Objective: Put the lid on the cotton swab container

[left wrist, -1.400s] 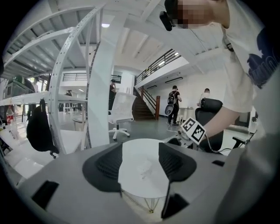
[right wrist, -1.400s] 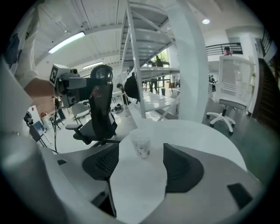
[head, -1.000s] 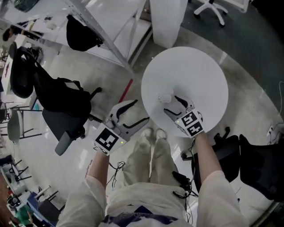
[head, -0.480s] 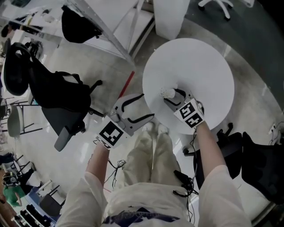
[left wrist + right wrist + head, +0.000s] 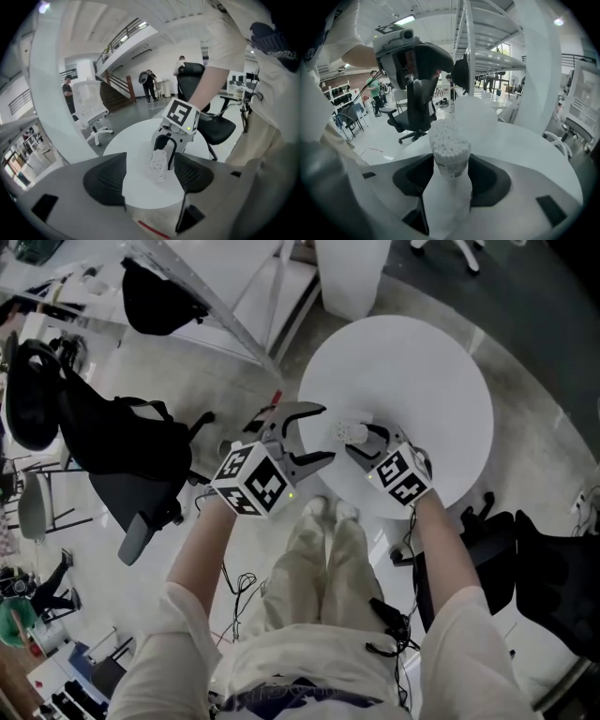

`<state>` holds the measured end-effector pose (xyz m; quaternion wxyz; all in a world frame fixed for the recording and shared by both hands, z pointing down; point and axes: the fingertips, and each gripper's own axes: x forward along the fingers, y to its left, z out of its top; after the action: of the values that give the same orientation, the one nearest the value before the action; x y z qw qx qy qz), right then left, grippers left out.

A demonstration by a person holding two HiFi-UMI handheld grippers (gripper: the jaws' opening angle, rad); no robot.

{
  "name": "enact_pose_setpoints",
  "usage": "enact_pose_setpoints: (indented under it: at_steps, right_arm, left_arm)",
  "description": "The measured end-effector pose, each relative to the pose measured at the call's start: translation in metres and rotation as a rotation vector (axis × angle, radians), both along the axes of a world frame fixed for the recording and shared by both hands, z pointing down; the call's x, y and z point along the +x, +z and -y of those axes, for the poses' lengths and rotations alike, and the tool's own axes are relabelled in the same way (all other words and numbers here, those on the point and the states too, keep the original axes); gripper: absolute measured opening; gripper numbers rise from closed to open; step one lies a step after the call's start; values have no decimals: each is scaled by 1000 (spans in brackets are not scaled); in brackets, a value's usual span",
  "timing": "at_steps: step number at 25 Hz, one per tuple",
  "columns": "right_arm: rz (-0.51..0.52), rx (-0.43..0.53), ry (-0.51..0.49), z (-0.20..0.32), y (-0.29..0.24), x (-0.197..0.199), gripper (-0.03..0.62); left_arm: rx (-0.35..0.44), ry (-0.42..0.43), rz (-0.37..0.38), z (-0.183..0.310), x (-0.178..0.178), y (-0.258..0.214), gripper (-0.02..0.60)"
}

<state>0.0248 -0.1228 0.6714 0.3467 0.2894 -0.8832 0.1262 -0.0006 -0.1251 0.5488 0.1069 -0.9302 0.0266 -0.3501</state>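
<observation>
The cotton swab container (image 5: 351, 432) is a small clear tub packed with white swabs, standing at the near left of the round white table (image 5: 422, 371). My right gripper (image 5: 362, 440) has the tub (image 5: 450, 152) between its pads, which touch both sides as the jaws are closing. My left gripper (image 5: 326, 432) hovers at the table's left edge, pointing at the tub (image 5: 158, 164). Its jaws are opening and nothing is between them. I cannot make out a lid in any view.
Black office chairs stand left (image 5: 122, 446) and right (image 5: 553, 577) of the table. A white pillar (image 5: 352, 277) rises beyond it. A red strip (image 5: 275, 401) lies on the floor by the left gripper. People (image 5: 150, 84) stand far off.
The left gripper rose from beside my knee to the table's left edge, facing the tub. The right gripper's jaws came in from either side of the tub onto it.
</observation>
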Motion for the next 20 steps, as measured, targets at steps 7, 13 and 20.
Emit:
enact_pose_setpoints:
  at_steps: [7, 13, 20]
  right_arm:
    - [-14, -2, -10, -2, 2, 0, 238]
    - [-22, -3, -12, -4, 2, 3, 238]
    - [-19, -3, -16, -3, 3, 3, 238]
  left_arm:
    - [74, 197, 211, -1, 29, 39, 318]
    - [98, 226, 277, -2, 38, 58, 328]
    - [100, 225, 274, -7, 37, 55, 328]
